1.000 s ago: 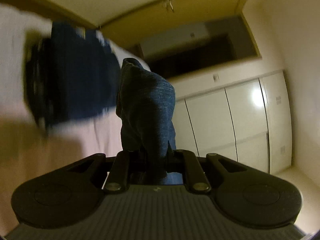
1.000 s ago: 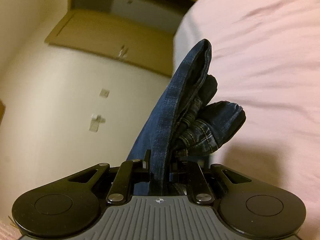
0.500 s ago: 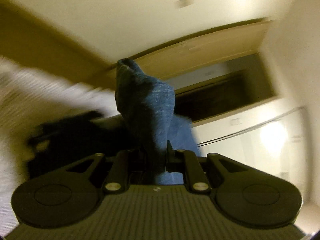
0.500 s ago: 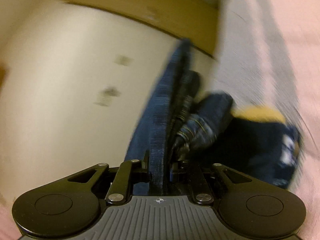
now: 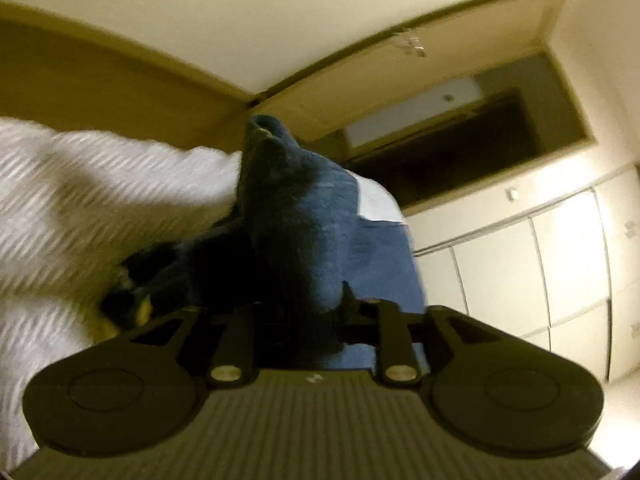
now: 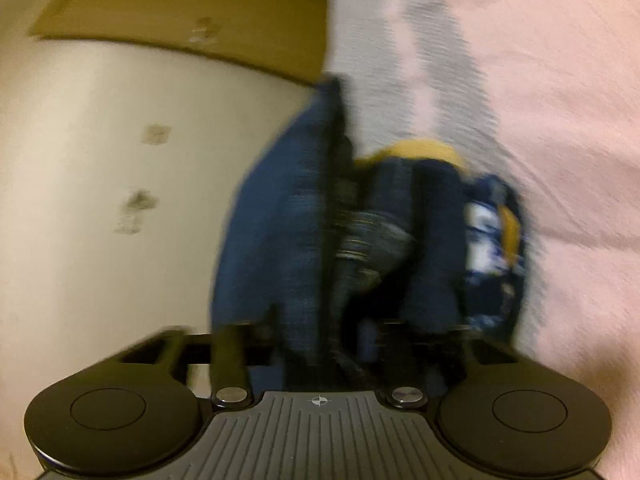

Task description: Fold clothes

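Denim jeans (image 6: 280, 216) between both opening tools, on bedspread (image 6: 560, 80).

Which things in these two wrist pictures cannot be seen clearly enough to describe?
- Left wrist view: the left gripper fingertips, covered by the jeans.
- Right wrist view: the right gripper pads and whether they press the denim, lost to motion blur.
- Right wrist view: the navy and yellow garment, its print blurred.

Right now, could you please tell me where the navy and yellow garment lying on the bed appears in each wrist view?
Left wrist: the navy and yellow garment lies low at left, dark and partly hidden behind the held jeans.
Right wrist: it lies right of centre, just beyond the jeans.
Shared landmark: the jeans rising from between the tongs, and the pale bedspread.
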`<state>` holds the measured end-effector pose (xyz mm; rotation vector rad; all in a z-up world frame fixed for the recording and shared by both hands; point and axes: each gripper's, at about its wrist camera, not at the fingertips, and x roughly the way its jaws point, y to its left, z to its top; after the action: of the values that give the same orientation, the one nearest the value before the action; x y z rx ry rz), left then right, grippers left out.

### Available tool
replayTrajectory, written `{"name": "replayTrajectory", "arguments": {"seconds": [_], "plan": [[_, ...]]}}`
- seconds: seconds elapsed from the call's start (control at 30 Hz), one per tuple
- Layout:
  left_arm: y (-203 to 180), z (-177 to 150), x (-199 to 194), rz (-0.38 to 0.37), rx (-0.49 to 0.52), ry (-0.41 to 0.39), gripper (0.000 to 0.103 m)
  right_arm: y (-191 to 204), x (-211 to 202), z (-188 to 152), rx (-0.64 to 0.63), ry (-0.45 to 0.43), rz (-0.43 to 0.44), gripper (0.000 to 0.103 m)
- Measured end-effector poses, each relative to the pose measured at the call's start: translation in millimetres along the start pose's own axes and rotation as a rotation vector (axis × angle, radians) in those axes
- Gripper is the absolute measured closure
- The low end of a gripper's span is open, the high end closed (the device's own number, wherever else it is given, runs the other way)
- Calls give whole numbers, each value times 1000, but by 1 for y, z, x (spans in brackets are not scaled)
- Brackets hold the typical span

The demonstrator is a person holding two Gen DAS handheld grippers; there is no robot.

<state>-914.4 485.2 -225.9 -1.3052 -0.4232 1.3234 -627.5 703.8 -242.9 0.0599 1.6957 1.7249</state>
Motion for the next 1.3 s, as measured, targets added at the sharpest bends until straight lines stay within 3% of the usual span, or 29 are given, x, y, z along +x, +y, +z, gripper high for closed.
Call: {"name": "replayTrajectory", "arguments": {"seconds": [0.07, 0.17, 0.27, 0.37, 0.47, 0.53, 0.63, 0.8, 0.87, 0.97, 1.07, 1.23, 1.3], "plan": [[-16, 2, -12, 37, 46, 3, 81, 25, -25, -10, -49, -29, -62, 50], [-44, 9, -39, 144, 131, 10, 82, 62, -60, -30, -240, -126, -268, 50], [-84, 16, -57, 264, 348, -2, 95, 98, -92, -54, -446, -222, -472, 50], [-135, 9, -57, 288, 650, 9, 96, 126, -99, -101, -590, -220, -502, 50], [-157, 0, -37, 230, 848, 60, 97, 140, -85, -142, -715, -176, -486, 51], [-144, -5, -13, 259, 916, 101, 102, 138, -65, -162, -782, -167, -521, 51], [-104, -2, 12, 280, 889, 131, 103, 130, -39, -183, -856, -155, -544, 56], [-50, 16, 26, 212, 712, 145, 101, 85, 5, -187, -869, -95, -536, 57], [-41, 28, 19, 174, 648, 155, 101, 89, 6, -189, -862, -84, -543, 57], [-60, 35, -4, 141, 672, 115, 102, 105, 2, -189, -847, -70, -587, 57], [-71, 42, -16, 132, 688, 81, 102, 119, -7, -191, -861, -134, -613, 57], [-50, 40, 15, 234, 686, 146, 102, 100, 15, -201, -852, -60, -613, 57], [-53, 47, 15, 242, 664, 124, 102, 99, 17, -202, -850, -43, -612, 57]]}}
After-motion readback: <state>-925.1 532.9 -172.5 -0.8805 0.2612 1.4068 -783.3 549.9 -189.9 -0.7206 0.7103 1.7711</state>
